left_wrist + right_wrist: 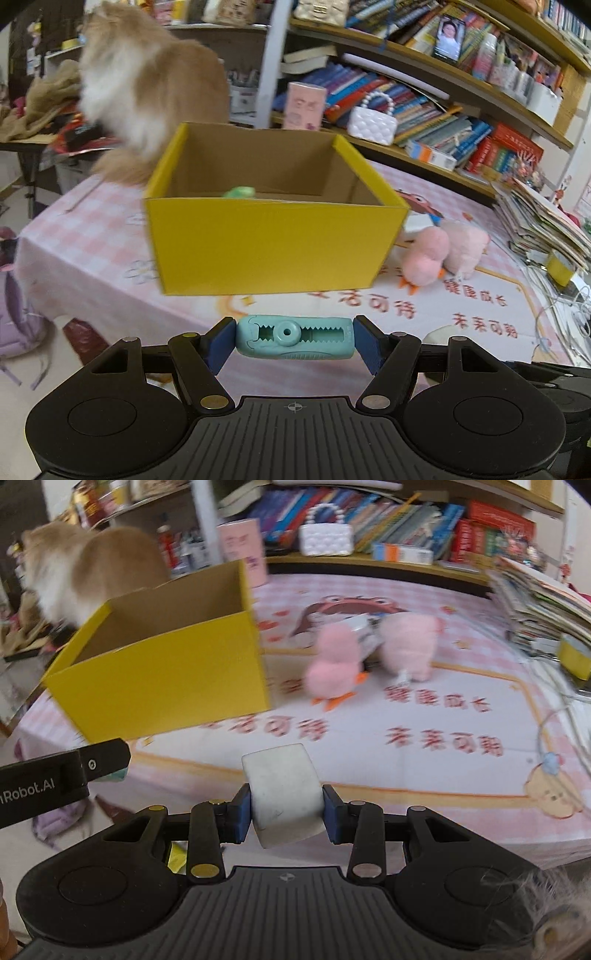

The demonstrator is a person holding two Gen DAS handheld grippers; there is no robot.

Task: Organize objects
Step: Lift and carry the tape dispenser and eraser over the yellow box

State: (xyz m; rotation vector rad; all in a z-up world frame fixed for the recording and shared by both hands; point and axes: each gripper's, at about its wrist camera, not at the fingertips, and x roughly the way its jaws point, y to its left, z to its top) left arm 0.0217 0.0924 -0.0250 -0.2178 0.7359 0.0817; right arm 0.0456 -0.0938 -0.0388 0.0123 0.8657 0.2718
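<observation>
My left gripper (293,341) is shut on a teal plastic clip-like tool (293,338), held crosswise above the near table edge, in front of the open yellow cardboard box (273,245). A green object (240,192) lies inside the box. My right gripper (286,812) is shut on a white block (282,794), right of the box (162,679). A pink plush duck (424,260) and a pink plush toy (465,245) lie right of the box; they also show in the right wrist view, the duck (332,668) and the toy (408,642).
A fluffy cat (144,85) stands behind the box at the table's far left. The pink patterned tablecloth (461,310) covers the table. Bookshelves (424,110) line the back, with a white handbag (372,123). A stack of books and cables (546,229) sits at the right.
</observation>
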